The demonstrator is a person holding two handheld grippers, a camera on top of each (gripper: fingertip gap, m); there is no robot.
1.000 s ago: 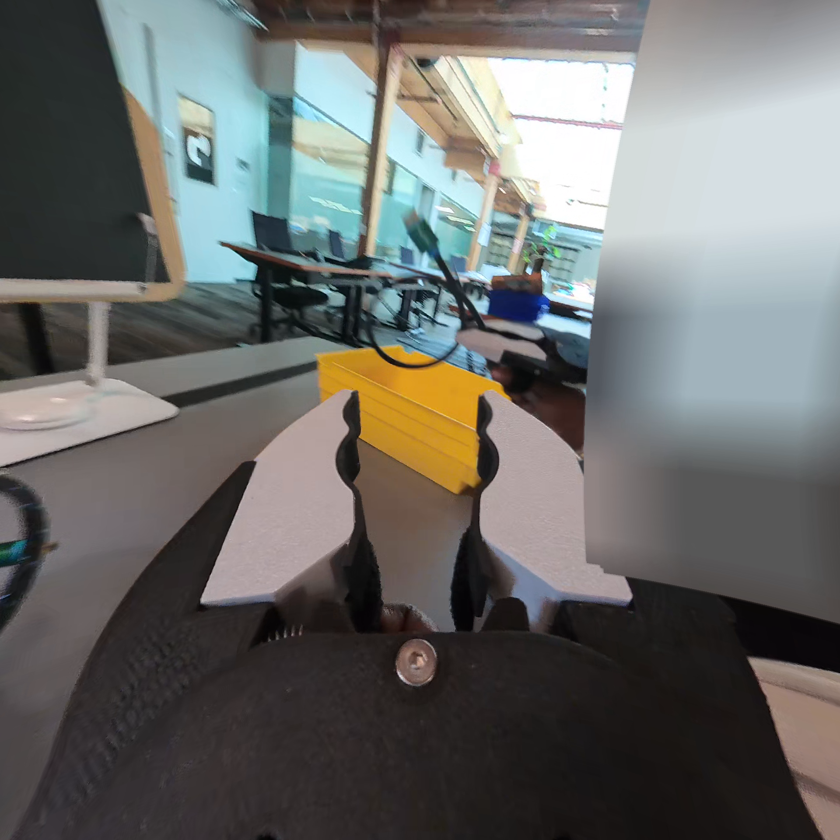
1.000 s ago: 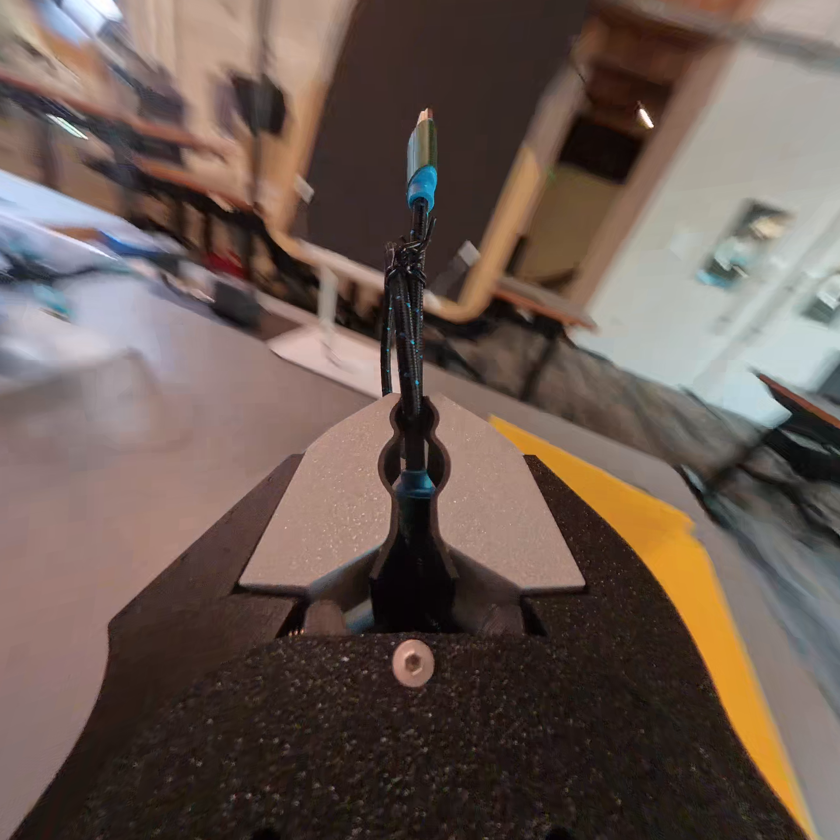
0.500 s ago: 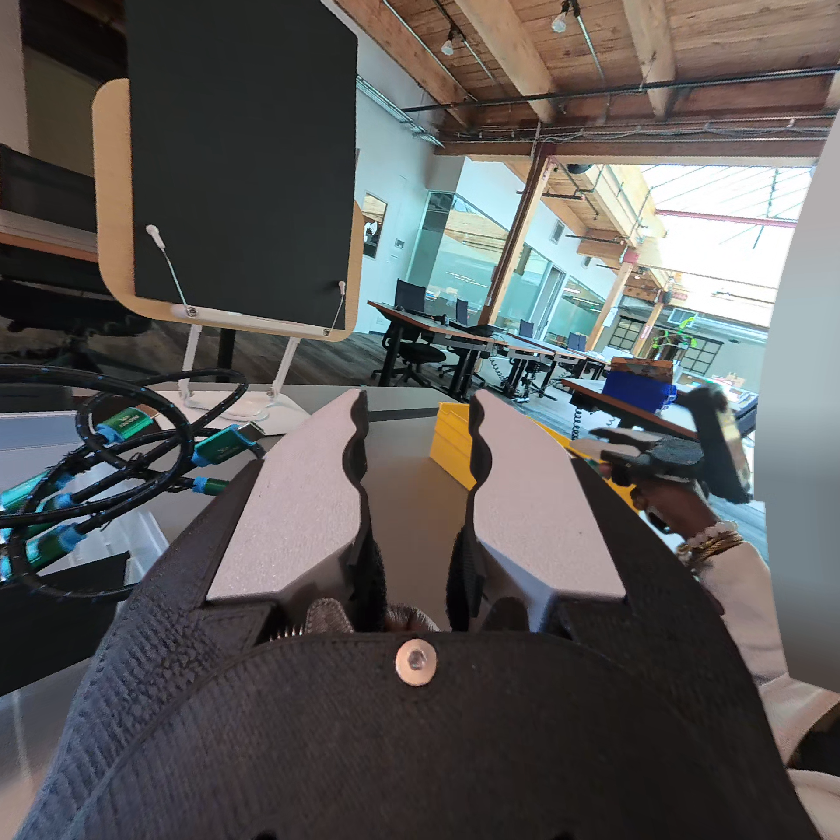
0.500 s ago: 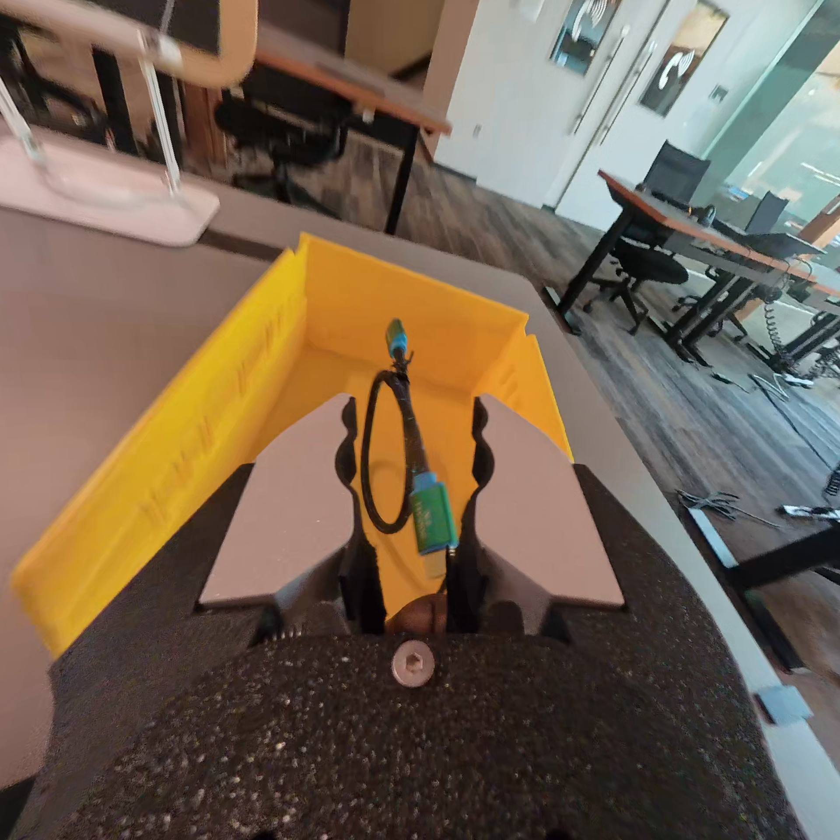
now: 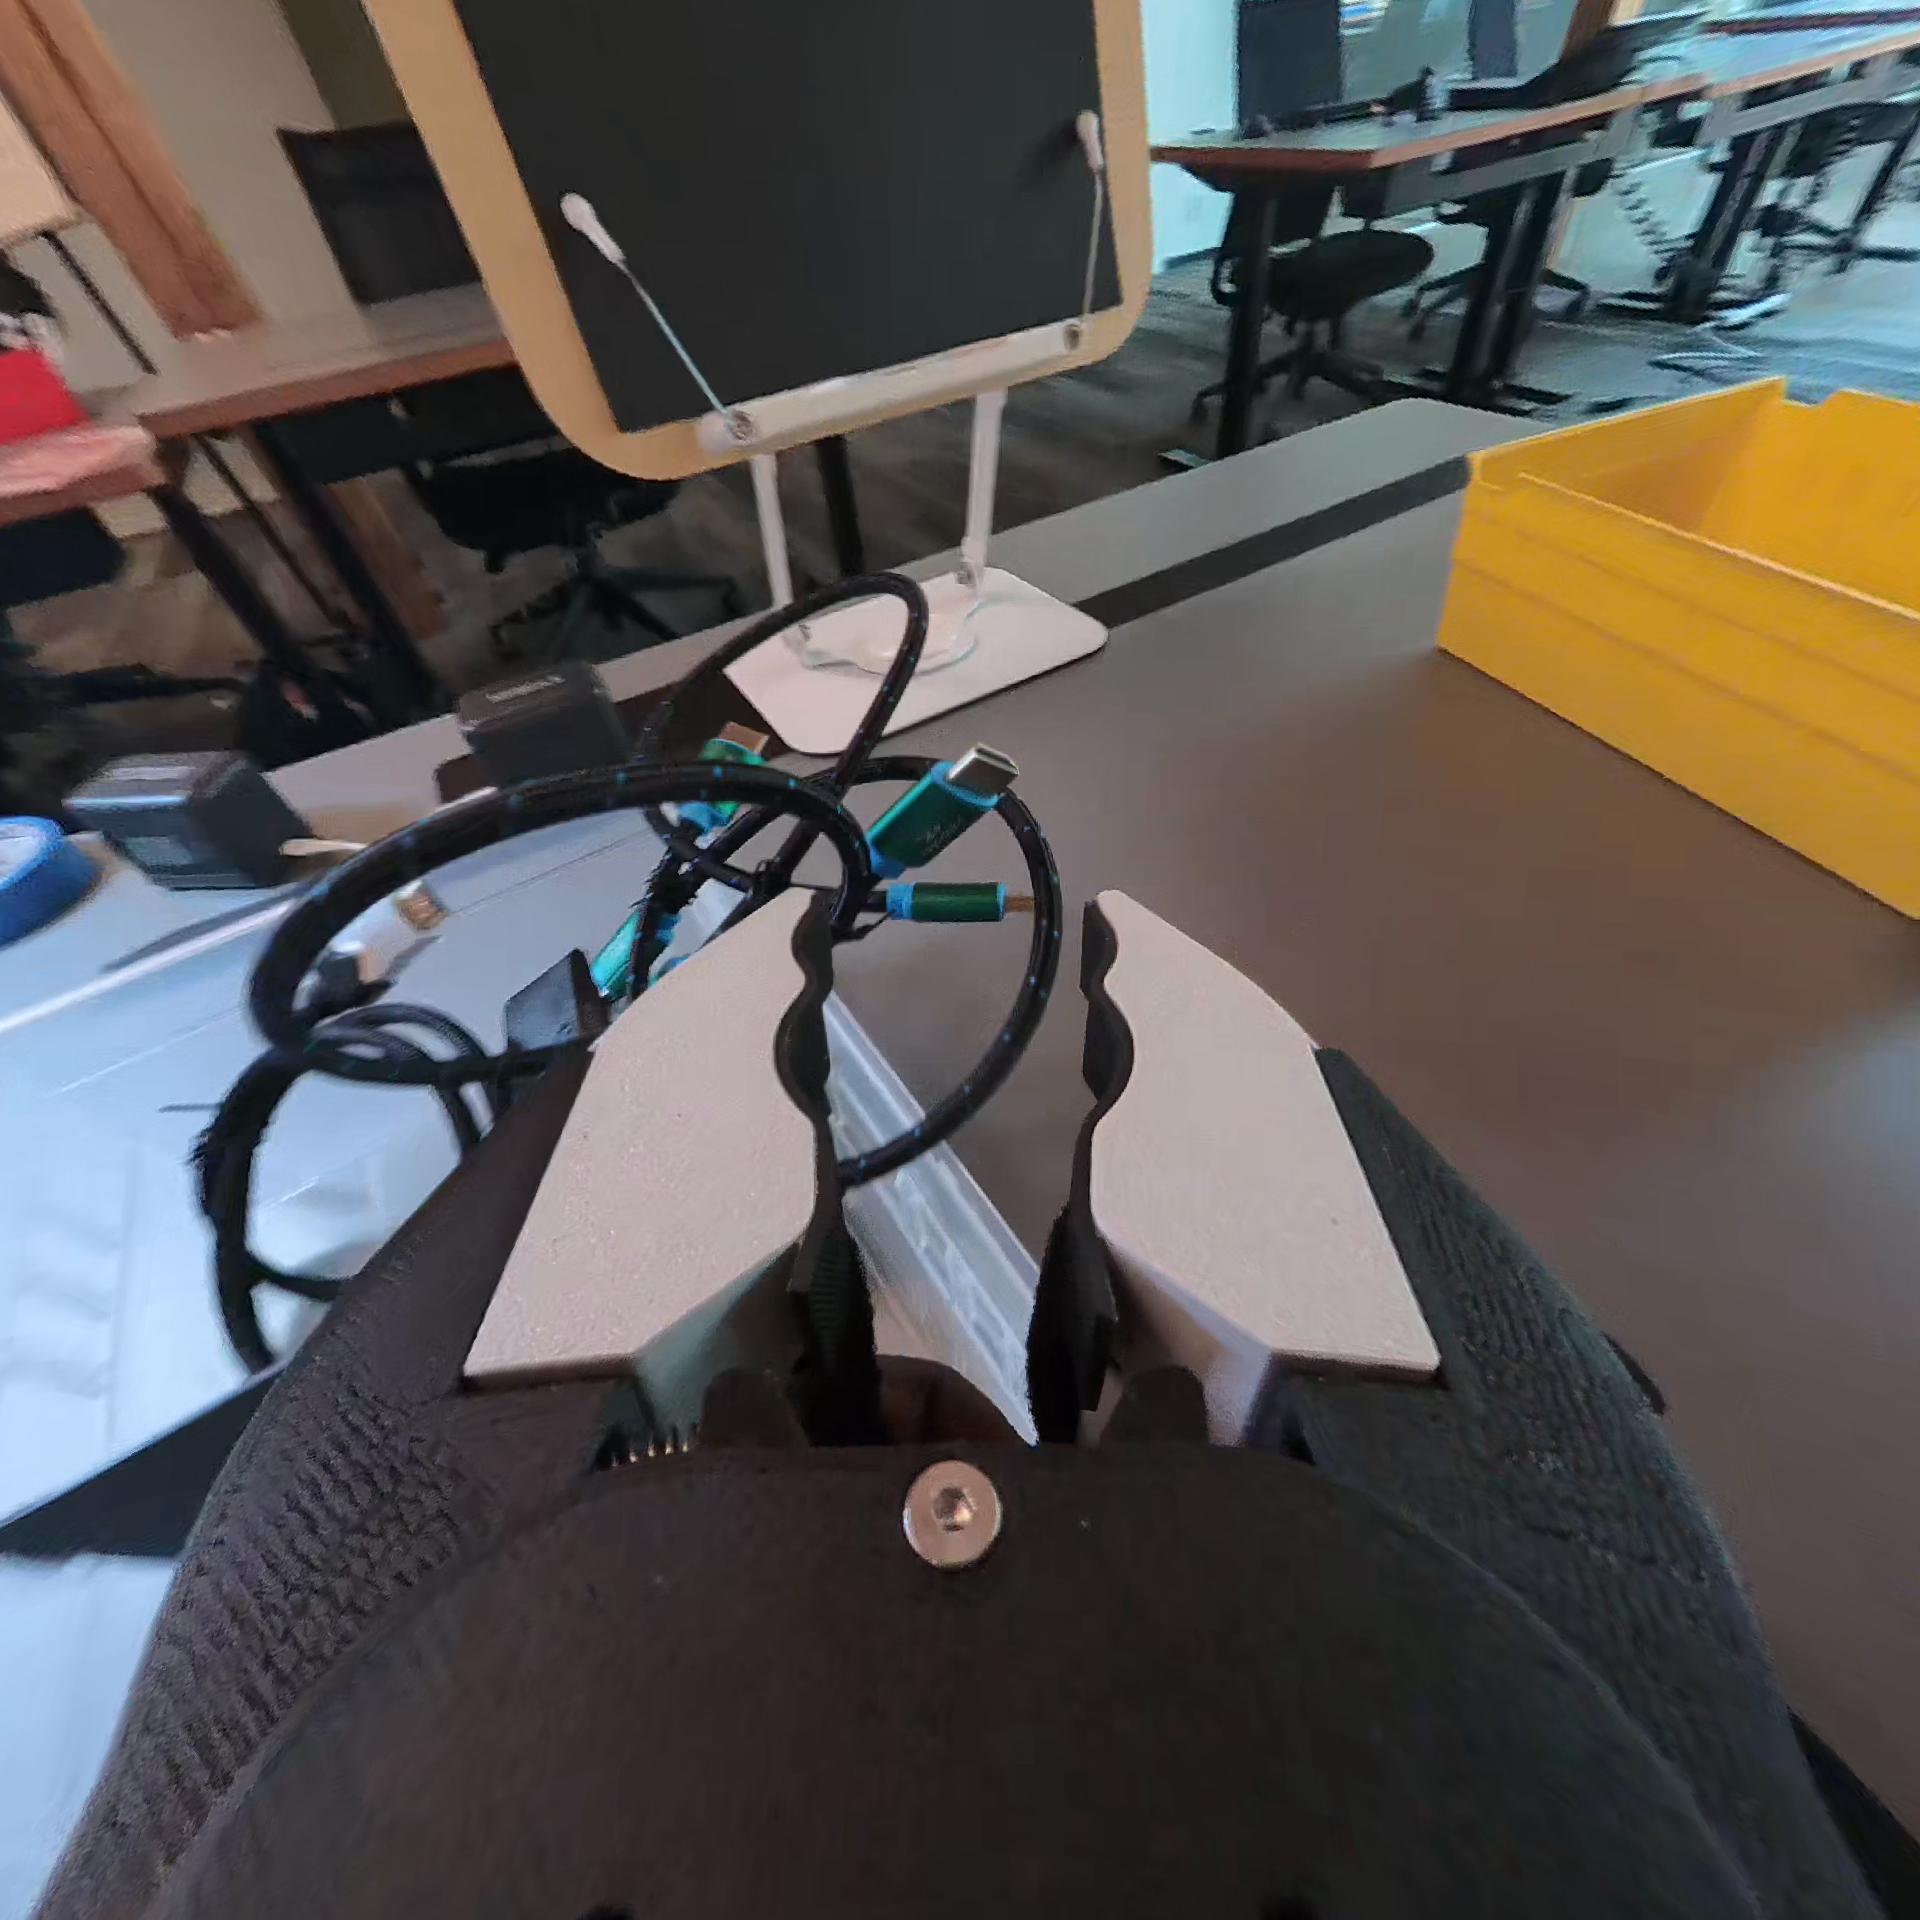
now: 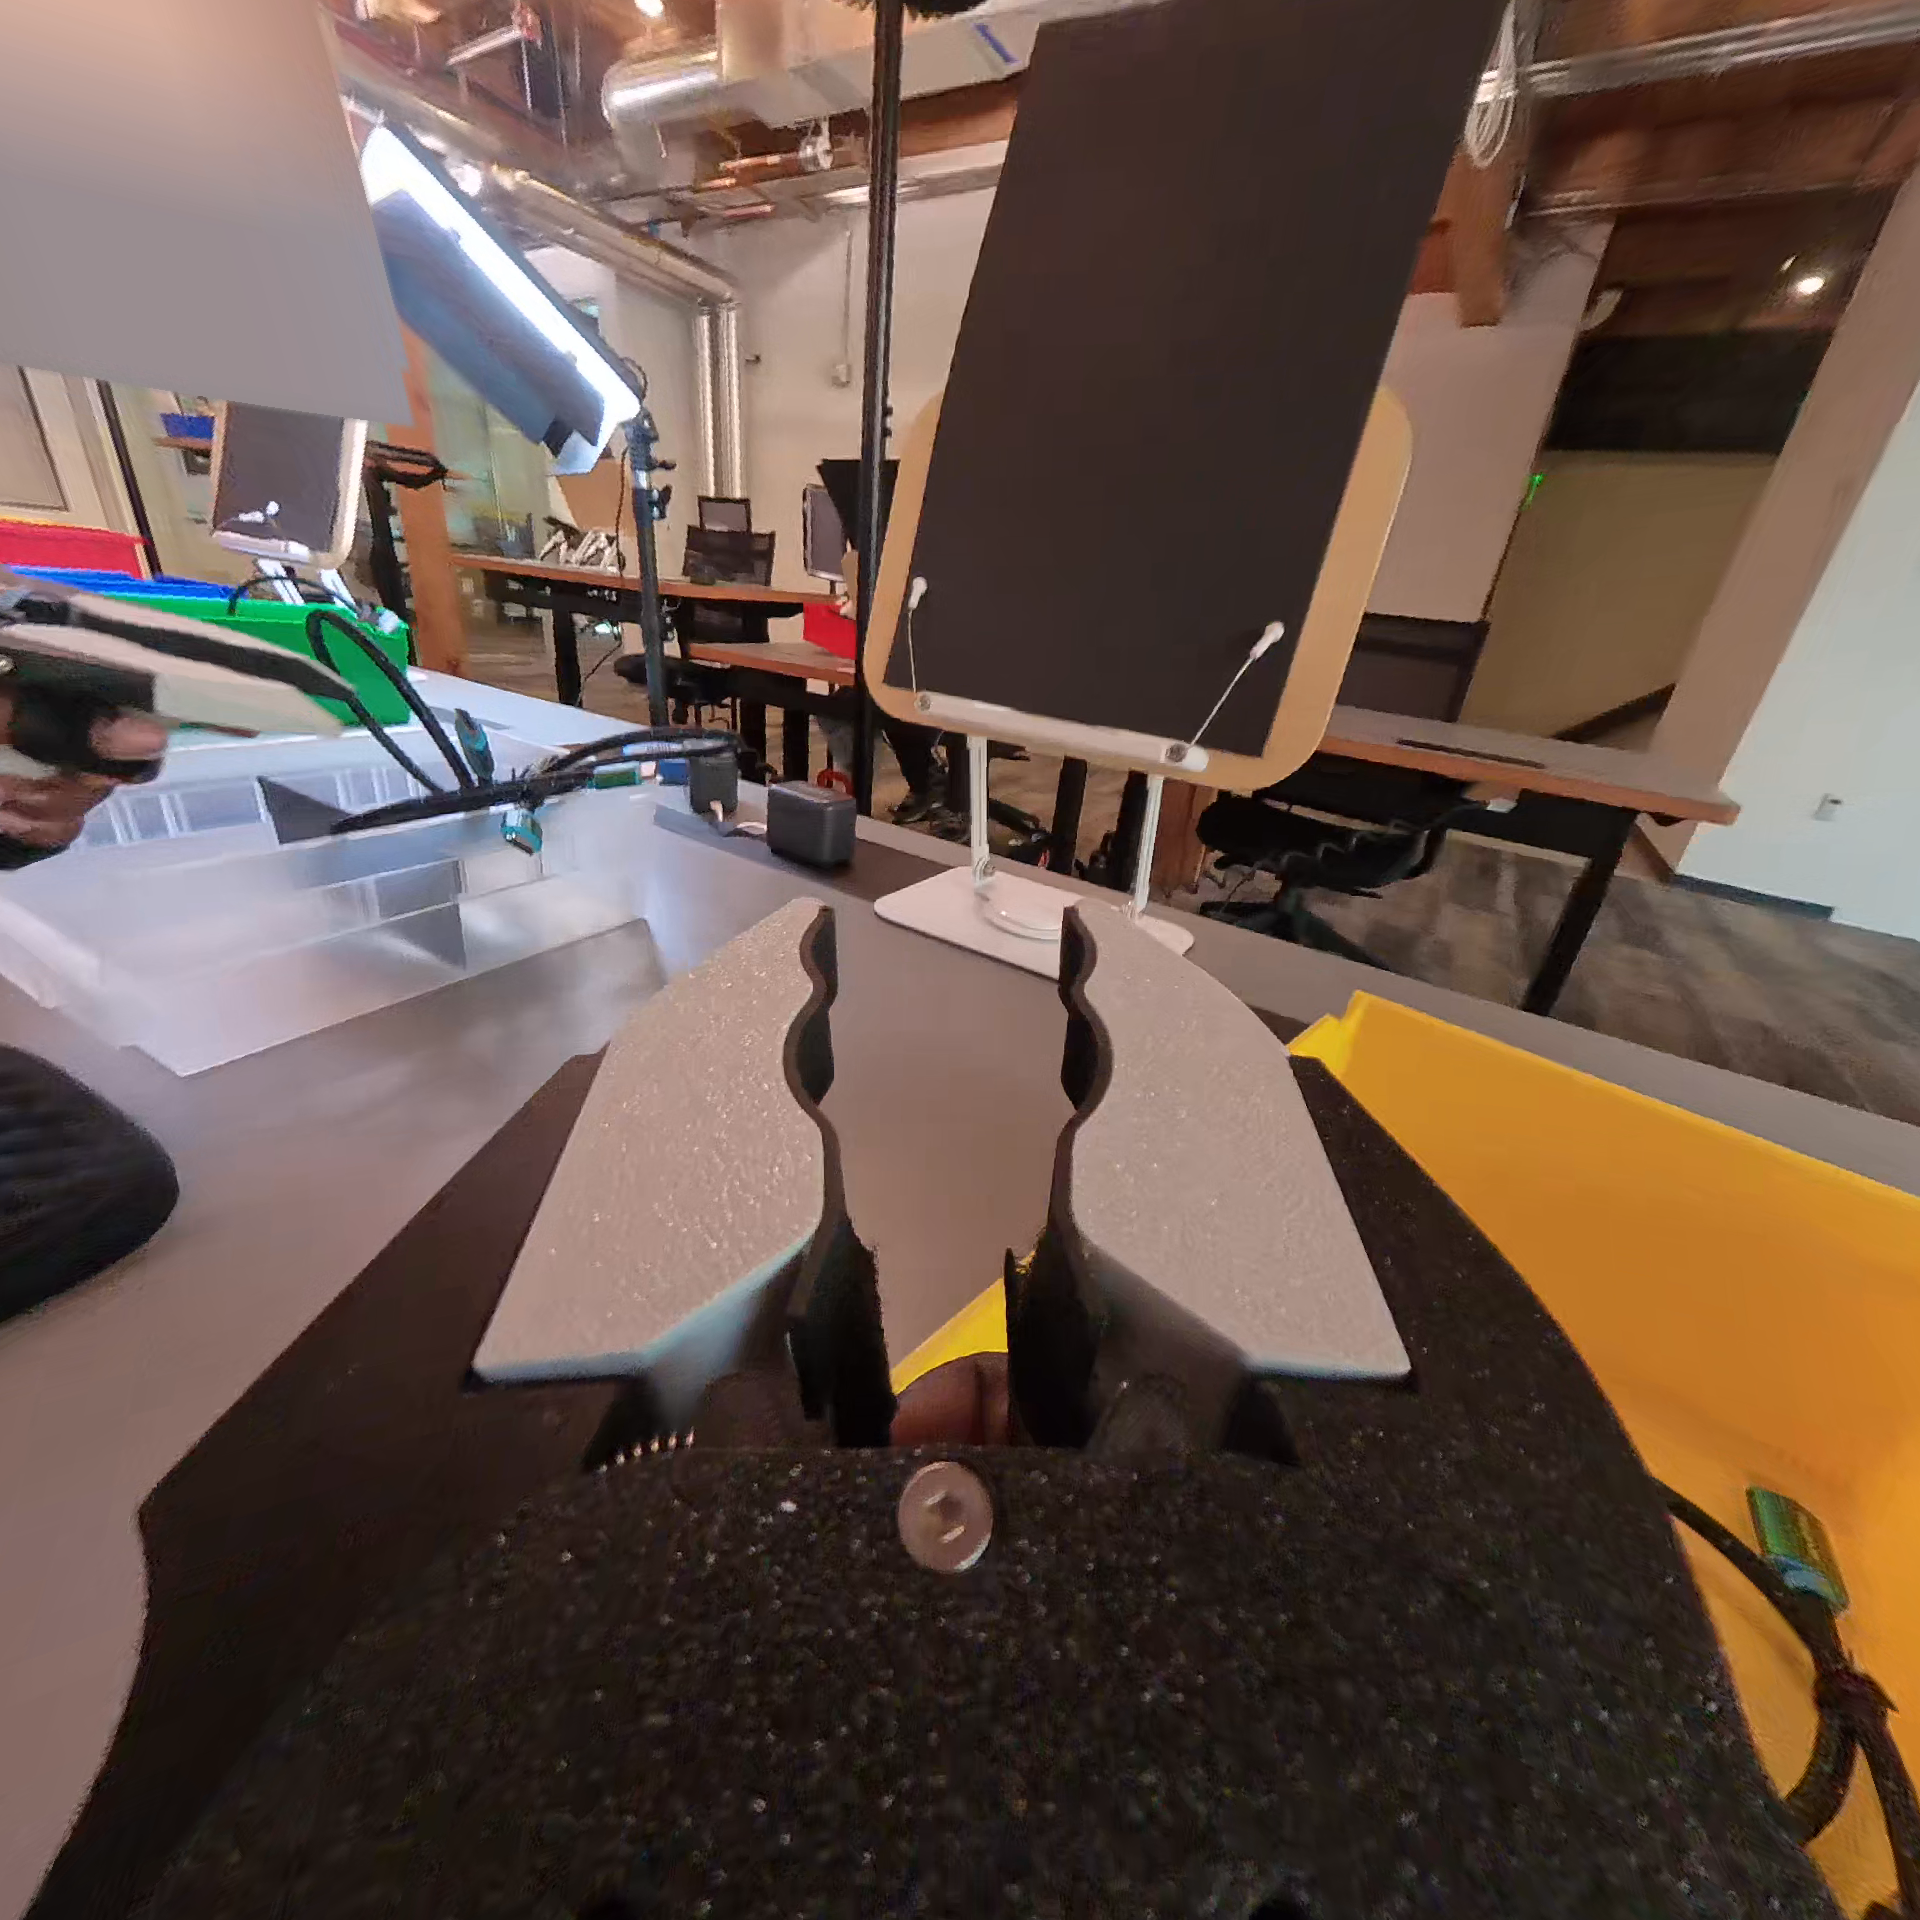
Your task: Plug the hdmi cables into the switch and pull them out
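Cables (image 5: pixel 665 821): black braided loops, blue flecks, green plugs, tangled.
Left claw (image 5: pixel 951 920): spread, empty, at the tangle.
Right claw (image 6: pixel 945 935): spread, empty.

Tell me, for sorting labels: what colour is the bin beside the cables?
Yellow; the bin shows best in the left wrist view.

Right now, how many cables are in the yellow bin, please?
1. The cable lies in the bin, at lower right of the right wrist view; the right gripper hides part of the bin, so more may be hidden.
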